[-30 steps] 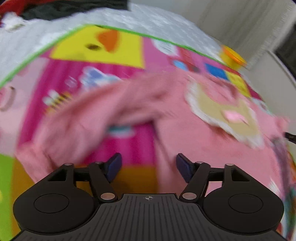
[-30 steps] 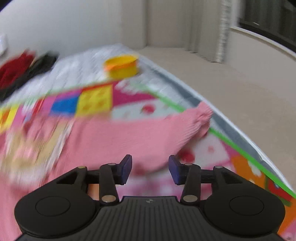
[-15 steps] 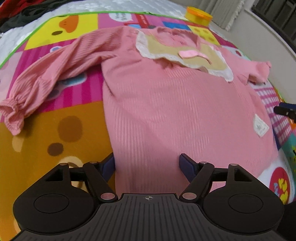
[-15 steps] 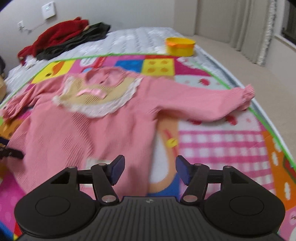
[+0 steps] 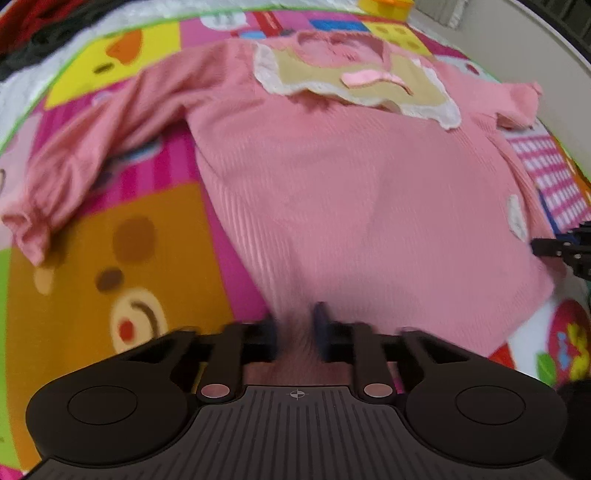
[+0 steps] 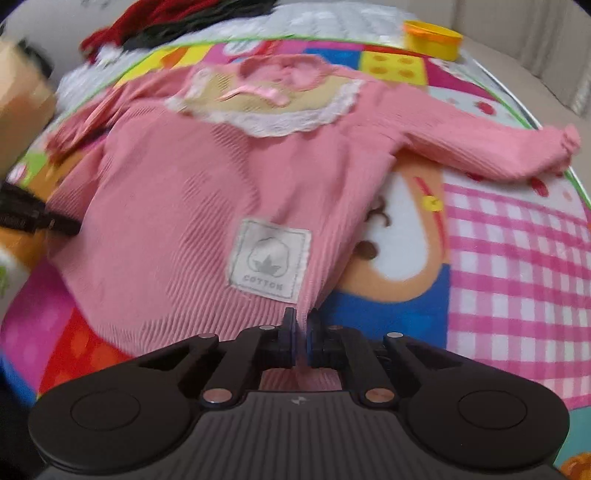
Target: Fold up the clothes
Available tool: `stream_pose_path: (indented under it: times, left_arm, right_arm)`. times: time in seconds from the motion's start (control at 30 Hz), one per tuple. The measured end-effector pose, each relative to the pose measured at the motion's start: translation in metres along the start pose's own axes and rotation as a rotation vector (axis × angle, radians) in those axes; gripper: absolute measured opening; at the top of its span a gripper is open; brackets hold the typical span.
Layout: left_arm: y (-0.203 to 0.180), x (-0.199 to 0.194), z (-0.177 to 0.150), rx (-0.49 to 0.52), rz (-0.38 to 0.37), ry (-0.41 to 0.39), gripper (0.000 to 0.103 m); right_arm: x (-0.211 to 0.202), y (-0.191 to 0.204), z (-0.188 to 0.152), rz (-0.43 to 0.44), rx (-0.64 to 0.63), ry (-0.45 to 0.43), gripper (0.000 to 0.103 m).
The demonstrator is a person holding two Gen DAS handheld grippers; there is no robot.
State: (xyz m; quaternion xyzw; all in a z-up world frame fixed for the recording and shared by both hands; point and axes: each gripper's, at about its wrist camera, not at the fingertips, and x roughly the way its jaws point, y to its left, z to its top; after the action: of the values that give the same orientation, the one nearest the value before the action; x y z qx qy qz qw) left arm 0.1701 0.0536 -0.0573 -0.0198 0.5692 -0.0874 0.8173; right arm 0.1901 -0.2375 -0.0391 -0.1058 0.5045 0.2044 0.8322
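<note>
A pink sweater [image 5: 332, 192] is lying face up and spread out on a colourful play mat [image 5: 140, 258], its collar pointing toward 12 o'clock and its hem toward 6 o'clock. The left tongs [image 5: 295, 328] are clenching the hem near its left corner, with ribbed cloth bunching between the two fingers. The right tongs [image 6: 302, 332] are grasping the hem at the opposite corner, just below a white cotton label [image 6: 269, 258] sewn on the front. One sleeve is lying out toward 9 o'clock in the left wrist view, and the other is stretching toward 2 o'clock in the right wrist view. A yellow bowl [image 6: 432, 38] is sitting beyond the collar at 1 o'clock, and a heap of red and dark clothes [image 6: 177, 18] is lying at 11 o'clock.
</note>
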Motion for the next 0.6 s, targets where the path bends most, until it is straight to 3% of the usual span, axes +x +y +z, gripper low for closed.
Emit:
stream_pose_path:
  times: [0.2,0.4,0.47,0.57,0.6]
  left_arm:
    - [-0.015,-0.011,-0.023,0.094,-0.032,0.082,0.012]
    - [-0.011,-0.027,-0.031,0.073,-0.097,0.132,0.012]
    - [-0.006,-0.033,-0.026,0.062,-0.102,0.132,0.020]
    - [0.005,-0.045,-0.015,0.043,-0.123,0.101,0.034]
    - [0.009,-0.050,-0.010,0.035,-0.137,0.083,0.038]
  right_arm:
    - [-0.017,0.022,-0.012,0.001,-0.151,0.096,0.004]
    - [-0.032,0.027,-0.017,-0.007,-0.185,0.125,0.005]
    - [-0.035,0.026,-0.015,-0.015,-0.180,0.121,0.007]
    - [-0.044,0.019,-0.009,-0.003,-0.171,0.098,0.025]
    - [-0.049,0.013,-0.007,0.006,-0.152,0.078,0.035]
